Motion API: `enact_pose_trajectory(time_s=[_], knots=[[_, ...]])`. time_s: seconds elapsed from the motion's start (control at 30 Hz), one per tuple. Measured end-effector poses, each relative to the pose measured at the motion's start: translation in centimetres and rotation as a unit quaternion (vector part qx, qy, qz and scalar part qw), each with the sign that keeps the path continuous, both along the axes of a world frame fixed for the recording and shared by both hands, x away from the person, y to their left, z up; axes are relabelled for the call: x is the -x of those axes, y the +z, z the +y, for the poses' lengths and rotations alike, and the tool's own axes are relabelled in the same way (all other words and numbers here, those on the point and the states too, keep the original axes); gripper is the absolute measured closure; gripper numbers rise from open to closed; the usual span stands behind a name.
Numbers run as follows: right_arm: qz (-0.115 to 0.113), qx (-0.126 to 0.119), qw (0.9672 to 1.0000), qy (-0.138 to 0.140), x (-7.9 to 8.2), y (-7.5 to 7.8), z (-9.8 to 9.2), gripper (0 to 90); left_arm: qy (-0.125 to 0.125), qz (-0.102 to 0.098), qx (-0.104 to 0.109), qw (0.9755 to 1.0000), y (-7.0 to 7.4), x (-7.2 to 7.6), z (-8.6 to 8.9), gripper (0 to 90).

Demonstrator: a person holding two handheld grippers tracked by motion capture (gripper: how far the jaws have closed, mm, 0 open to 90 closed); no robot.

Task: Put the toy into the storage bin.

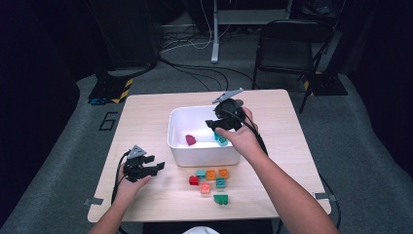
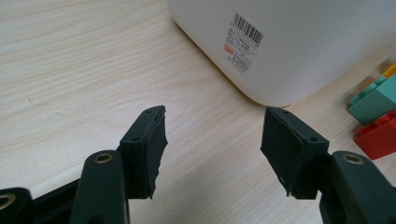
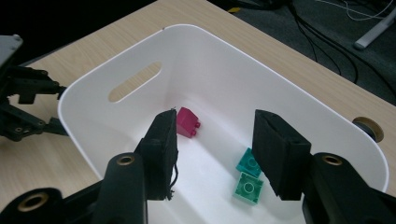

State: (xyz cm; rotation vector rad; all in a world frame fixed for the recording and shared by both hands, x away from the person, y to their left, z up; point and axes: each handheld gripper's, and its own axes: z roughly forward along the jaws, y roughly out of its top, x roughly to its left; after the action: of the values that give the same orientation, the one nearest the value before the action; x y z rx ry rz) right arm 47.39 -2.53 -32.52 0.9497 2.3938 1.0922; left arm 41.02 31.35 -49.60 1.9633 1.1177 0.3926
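A white bin point(image 1: 204, 157) stands mid-table. My right gripper point(image 1: 218, 127) hovers over its right half, open, with nothing between the jaws point(image 3: 212, 128). Below it on the bin floor point(image 3: 205, 186) lie a magenta brick point(image 3: 188, 122) and two teal-green bricks point(image 3: 249, 162), point(image 3: 248, 187). The magenta brick point(image 1: 190, 140) and the teal pair point(image 1: 222, 140) also appear from above. My left gripper point(image 1: 155, 164) rests on the table left of the bin, open and empty point(image 2: 212, 128), pointing at the bin's corner point(image 2: 280, 70).
Several loose bricks lie on the table in front of the bin: red point(image 1: 194, 180), teal point(image 1: 200, 173), orange point(image 1: 211, 174), salmon point(image 1: 205, 188), green point(image 1: 220, 199). A teal brick point(image 2: 376, 100) and a red one point(image 2: 380, 135) lie right of my left jaws. A chair point(image 1: 287, 46) stands beyond the table.
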Motion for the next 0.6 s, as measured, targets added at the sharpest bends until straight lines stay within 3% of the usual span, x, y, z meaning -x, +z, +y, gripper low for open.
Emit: enact_pose_trajectory(time_s=[0.37, 0.6], knots=[[0.001, -0.010, 0.9996, 0.025, 3.0, 0.5, -0.7, 49.4, 0.001, 0.001, 0.001, 1.0000, 0.0, 0.1, 0.1, 40.0], [-0.011, -0.019, 0.9990, 0.040, 5.4, 0.4, -1.9, 49.5, 0.003, 0.001, 0.000, 1.0000, 0.0, 0.1, 0.2, 39.9]])
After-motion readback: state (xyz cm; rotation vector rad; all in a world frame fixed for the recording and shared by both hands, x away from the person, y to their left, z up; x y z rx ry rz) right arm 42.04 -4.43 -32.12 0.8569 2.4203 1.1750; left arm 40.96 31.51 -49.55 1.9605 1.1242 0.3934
